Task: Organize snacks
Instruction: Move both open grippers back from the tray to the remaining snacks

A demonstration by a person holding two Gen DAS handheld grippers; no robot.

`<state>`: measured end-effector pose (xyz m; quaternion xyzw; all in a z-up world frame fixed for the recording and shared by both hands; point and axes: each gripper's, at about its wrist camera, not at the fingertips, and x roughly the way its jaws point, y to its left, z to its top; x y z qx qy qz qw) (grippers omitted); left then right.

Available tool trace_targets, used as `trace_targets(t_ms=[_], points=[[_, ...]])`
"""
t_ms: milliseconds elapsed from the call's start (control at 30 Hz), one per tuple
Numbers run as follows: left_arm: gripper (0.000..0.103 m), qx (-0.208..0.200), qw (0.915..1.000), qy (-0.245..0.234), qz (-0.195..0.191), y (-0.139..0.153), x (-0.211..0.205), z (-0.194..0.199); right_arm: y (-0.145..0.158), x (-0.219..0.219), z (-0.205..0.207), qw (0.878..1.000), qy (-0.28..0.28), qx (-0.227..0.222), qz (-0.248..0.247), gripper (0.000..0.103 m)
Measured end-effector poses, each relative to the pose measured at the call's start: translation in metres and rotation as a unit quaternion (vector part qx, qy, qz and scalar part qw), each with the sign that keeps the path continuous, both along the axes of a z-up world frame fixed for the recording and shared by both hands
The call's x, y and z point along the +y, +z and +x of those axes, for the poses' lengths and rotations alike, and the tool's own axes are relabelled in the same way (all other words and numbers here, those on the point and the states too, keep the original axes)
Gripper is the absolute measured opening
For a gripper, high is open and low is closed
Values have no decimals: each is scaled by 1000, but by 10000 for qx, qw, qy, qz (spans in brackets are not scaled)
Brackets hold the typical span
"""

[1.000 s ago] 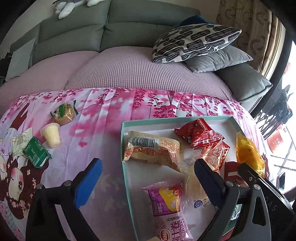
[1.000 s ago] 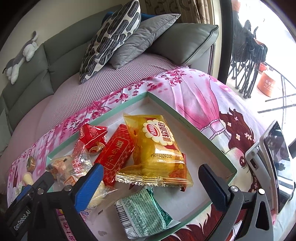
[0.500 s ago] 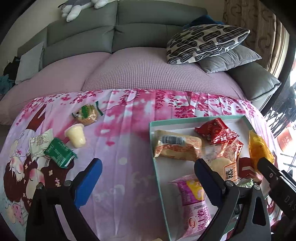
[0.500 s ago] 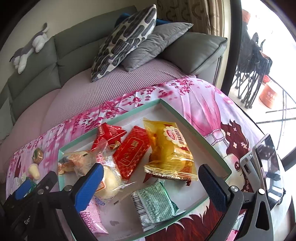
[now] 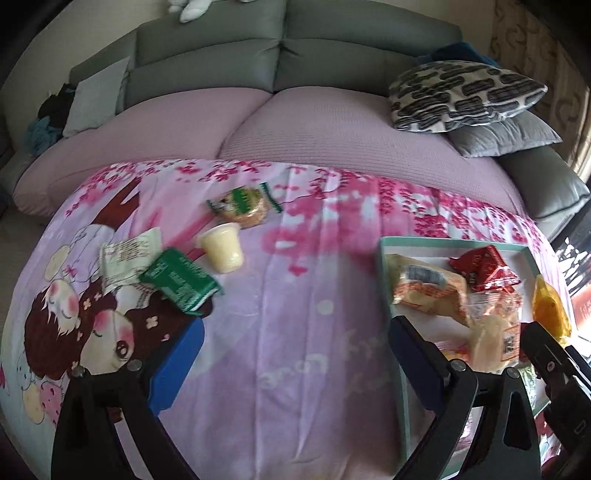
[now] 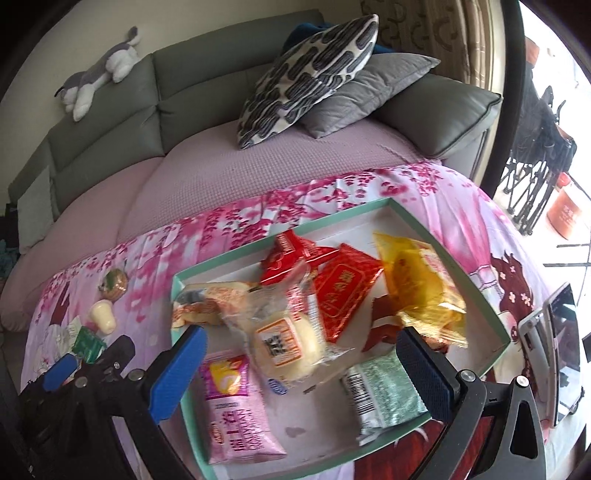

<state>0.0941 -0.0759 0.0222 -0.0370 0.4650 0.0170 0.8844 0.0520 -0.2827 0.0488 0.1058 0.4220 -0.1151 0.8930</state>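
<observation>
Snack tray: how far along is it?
Mostly done: the tray holds about eight packets. Both grippers, left and right, are open and empty. Left out on the cloth: jelly cup, round cake, green packet, white packet.

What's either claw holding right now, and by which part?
Nothing. The left claw is open over bare cloth, short of the loose snacks. The right claw is open above the tray, with no packet between its fingers.

My home living room, grey sofa across the top of frame, patterned cushion upper right, plush toy upper left, curtain top right
</observation>
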Motion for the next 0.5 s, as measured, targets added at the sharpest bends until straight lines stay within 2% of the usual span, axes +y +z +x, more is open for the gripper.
trace_targets(t_ms=[267,500], points=[[100,62,9986,530,-8,-1,44,-5,-4,47,6,9979,639,24,105,103],[100,33,9961,883,-83,4,83,-10,-13,69,10,9972,724,155,118,103]])
